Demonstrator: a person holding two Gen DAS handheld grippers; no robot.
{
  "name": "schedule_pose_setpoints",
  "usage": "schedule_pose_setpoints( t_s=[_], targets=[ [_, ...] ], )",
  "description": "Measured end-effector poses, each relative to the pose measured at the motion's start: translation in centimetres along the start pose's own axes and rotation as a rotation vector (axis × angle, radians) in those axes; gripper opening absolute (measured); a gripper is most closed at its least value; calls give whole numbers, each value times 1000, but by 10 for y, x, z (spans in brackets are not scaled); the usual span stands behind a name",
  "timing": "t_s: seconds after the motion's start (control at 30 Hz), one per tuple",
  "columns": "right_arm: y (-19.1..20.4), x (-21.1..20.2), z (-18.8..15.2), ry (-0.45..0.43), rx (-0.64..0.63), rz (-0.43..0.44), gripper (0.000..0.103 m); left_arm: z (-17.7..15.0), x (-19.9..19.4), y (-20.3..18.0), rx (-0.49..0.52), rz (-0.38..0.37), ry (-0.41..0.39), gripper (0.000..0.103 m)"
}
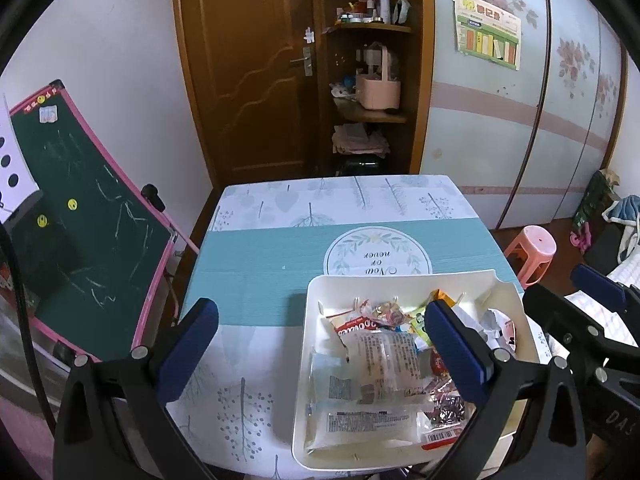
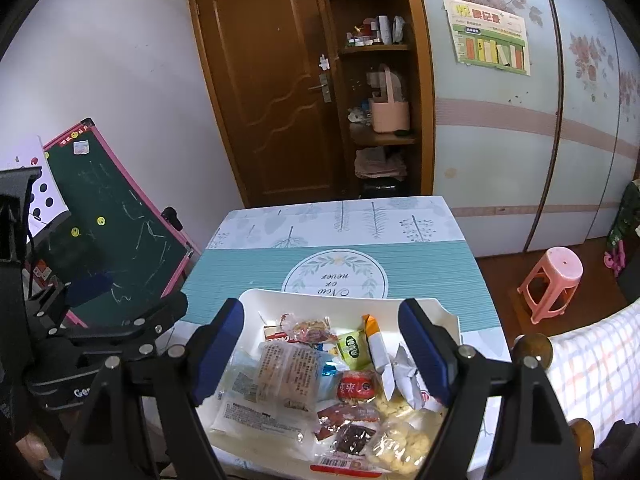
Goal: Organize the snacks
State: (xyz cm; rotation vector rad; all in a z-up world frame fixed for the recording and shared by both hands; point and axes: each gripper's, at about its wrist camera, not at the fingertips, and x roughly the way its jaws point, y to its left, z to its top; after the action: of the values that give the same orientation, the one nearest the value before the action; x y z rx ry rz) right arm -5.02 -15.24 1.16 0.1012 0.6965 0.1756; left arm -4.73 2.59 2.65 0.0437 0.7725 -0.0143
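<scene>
- I find the white tray (image 2: 352,300) on the near part of the table (image 2: 248,276), with the snacks heaped inside it and none lying loose on the cloth that I can see
- My right gripper (image 2: 324,354) hangs above the tray with its jaws spread wide and nothing between the pads
- My left gripper (image 1: 320,344) stands wide as well, empty, one finger over the bare cloth and the other over the tray
- The clear flat packet (image 2: 286,372) on the left of the heap looks light, thin and slippery; I judge an edge pinch safer than a squeeze across its face
- The bag of pale puffs (image 2: 400,440) at the near right corner looks soft and crushable; I would take it by the sealed seam
- The small green packet (image 2: 352,346) and red packet (image 2: 358,386) look firmer and compact, fit for a pinch across the body
- The tray itself looks stiff and light; its rim is the sound hold
</scene>
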Motion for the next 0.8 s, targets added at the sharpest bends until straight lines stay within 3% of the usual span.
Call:
schedule_pose_setpoints(
  t_s=[0.8],
  targets=[
    [3,14,-7,57,17,10,80,-14,10,10,-29,-15,48,102]
  ],
)
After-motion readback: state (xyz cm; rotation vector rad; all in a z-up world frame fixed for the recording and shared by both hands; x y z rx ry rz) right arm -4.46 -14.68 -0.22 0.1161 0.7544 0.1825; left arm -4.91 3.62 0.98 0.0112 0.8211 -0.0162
